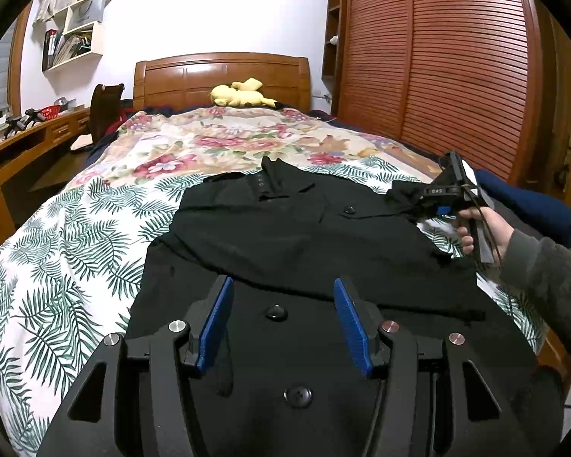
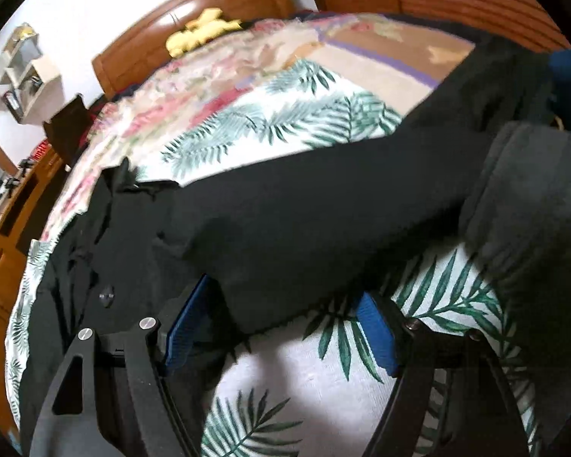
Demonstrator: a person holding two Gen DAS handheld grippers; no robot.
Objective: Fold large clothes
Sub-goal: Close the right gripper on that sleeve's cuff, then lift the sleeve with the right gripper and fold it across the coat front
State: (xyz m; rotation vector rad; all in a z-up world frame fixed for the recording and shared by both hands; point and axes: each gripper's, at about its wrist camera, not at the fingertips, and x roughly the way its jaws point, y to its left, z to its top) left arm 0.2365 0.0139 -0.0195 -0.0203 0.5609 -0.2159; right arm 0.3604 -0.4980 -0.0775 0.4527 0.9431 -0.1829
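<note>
Lying spread over the palm-leaf quilt [image 1: 68, 236] on the bed, the black shirt [image 1: 285, 236] is face up with its collar toward the headboard [image 1: 220, 76] and its buttons running down the middle. The left gripper [image 1: 283, 323] hangs over the lower front of the shirt, its blue pads set wide apart with nothing between them. The right gripper [image 1: 424, 200] is out at the sleeve [image 2: 323, 205]; from the left camera it seems pinched on the sleeve end, yet its own blurred view shows the pads wide with cloth draped across them, so I cannot tell whether it really has a hold.

That is where I expect trouble. If the hold is loose, the sleeve may slide out halfway through the fold and drop in a heap. With the left gripper pinning nothing, a pull on the sleeve could drag the whole body sideways and wrinkle the front. The quilt is soft, so a careless pinch might catch bedding along with cloth. A folded blue garment [image 1: 529, 202] lies close by at the bed's edge and could get nudged off.
</note>
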